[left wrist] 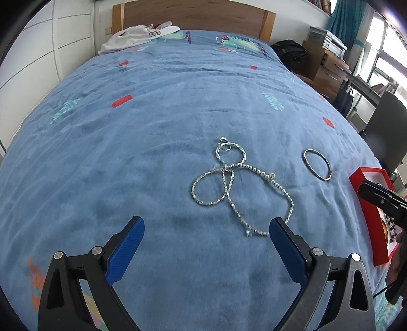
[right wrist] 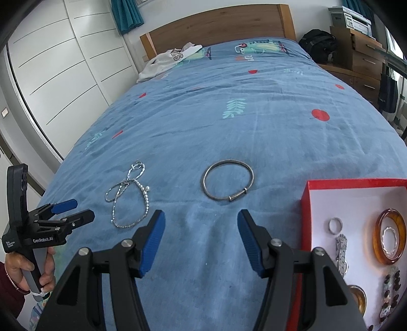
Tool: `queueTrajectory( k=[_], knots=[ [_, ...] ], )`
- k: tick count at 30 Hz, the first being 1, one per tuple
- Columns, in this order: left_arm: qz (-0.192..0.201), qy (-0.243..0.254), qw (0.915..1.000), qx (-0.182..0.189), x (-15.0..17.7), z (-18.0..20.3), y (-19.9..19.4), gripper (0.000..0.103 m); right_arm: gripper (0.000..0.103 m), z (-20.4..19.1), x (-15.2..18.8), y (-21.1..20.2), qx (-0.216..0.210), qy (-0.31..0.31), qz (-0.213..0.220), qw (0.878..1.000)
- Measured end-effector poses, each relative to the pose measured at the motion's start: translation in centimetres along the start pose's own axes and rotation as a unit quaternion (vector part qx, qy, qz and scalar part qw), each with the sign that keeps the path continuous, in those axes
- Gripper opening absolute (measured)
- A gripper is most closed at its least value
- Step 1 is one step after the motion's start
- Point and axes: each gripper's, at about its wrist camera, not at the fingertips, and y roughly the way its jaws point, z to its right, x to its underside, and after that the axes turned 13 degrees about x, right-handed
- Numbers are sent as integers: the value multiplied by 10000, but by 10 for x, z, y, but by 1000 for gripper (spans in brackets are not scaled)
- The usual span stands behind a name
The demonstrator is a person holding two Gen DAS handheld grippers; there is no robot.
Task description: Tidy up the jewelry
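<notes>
Tangled silver necklace [left wrist: 236, 188] stretches lengthwise up the bedspread [left wrist: 152, 127].

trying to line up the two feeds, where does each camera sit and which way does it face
Left wrist: on the left gripper, facing down the bed toward the headboard, over the tangled chains; the right gripper shows at its right edge.
Right wrist: on the right gripper, same heading, over the bangle; left gripper and hand at left.
Shared: chains, bangle, red box, blue blanket.
</notes>
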Motion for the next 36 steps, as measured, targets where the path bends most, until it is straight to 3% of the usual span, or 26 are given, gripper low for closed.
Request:
queueTrajectory(
  k=[36],
  knots=[
    [-19, -39, 10000, 50, -11, -11, 28, 97, 58, 8, -8, 24, 89, 96, 17, 9999]
  ],
)
